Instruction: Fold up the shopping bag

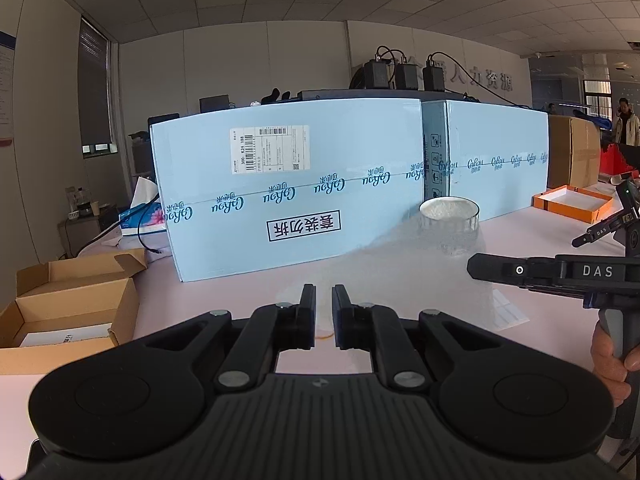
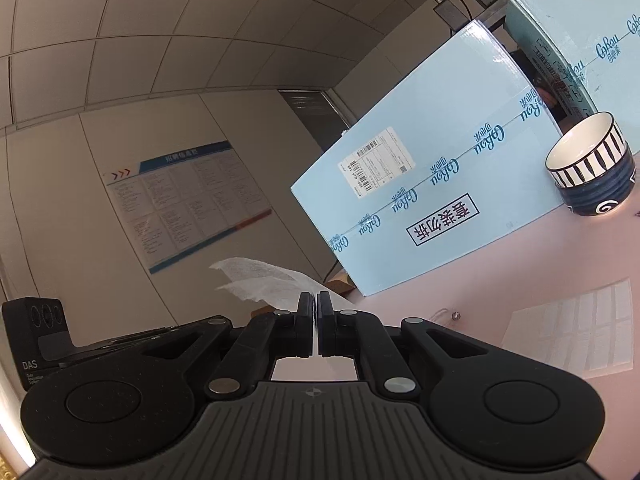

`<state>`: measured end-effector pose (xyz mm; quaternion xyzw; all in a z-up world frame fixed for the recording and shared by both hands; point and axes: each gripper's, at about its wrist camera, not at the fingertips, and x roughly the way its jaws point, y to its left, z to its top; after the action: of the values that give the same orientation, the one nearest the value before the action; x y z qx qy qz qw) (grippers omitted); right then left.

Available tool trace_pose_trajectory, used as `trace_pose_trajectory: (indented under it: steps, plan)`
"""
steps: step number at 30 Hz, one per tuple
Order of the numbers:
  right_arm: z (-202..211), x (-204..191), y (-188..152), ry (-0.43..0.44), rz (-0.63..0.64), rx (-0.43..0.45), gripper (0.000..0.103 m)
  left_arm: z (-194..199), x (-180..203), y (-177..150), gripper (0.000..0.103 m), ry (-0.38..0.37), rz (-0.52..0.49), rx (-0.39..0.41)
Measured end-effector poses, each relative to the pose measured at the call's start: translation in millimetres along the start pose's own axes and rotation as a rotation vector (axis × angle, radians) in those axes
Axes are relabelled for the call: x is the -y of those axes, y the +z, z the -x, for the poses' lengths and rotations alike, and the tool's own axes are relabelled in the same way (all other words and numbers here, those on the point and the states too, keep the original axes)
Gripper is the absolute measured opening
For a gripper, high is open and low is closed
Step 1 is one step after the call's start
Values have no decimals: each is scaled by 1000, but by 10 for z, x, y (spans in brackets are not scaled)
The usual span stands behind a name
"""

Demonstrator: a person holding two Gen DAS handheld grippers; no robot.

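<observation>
Pink table [image 1: 248, 292]; right tool [image 2: 314, 300] pinches bag [image 2: 264, 280].

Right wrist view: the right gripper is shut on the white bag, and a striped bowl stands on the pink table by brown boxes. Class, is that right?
Not quite: the right wrist view shows light blue boxes beside the striped bowl, not brown. The right gripper is shut on the white bag, and the bowl stands on the pink table.

Translucent textured plastic bag [image 1: 404, 276], glossy ceramic bowl [image 2: 588, 164]
</observation>
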<state>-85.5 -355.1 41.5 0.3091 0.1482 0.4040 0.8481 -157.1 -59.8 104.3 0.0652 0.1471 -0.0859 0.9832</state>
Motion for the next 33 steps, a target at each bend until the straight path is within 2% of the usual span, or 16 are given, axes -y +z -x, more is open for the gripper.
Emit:
trace_pose_trajectory:
  steps: [4, 8, 15, 19, 25, 33]
  plan:
    - [164, 62, -22, -25, -61, 11, 3, 28, 19, 29, 12, -2, -24, 8]
    - [364, 114, -47, -64, -99, 30, 3, -28, 93, -54, 20, -39, -44, -23]
    - [609, 170, -93, -151, -109, 59, 3, -279, 215, -398, 28, -116, -29, -159]
    - [639, 201, -132, -177, -109, 57, 3, -364, 272, -562, 34, -135, -24, -206]
    - [488, 205, -182, -192, -89, 16, 6, -470, 347, -590, 38, -148, -39, -205]
    - [148, 71, -176, -181, -42, -57, 6, -703, 493, -410, 39, -200, -144, -152]
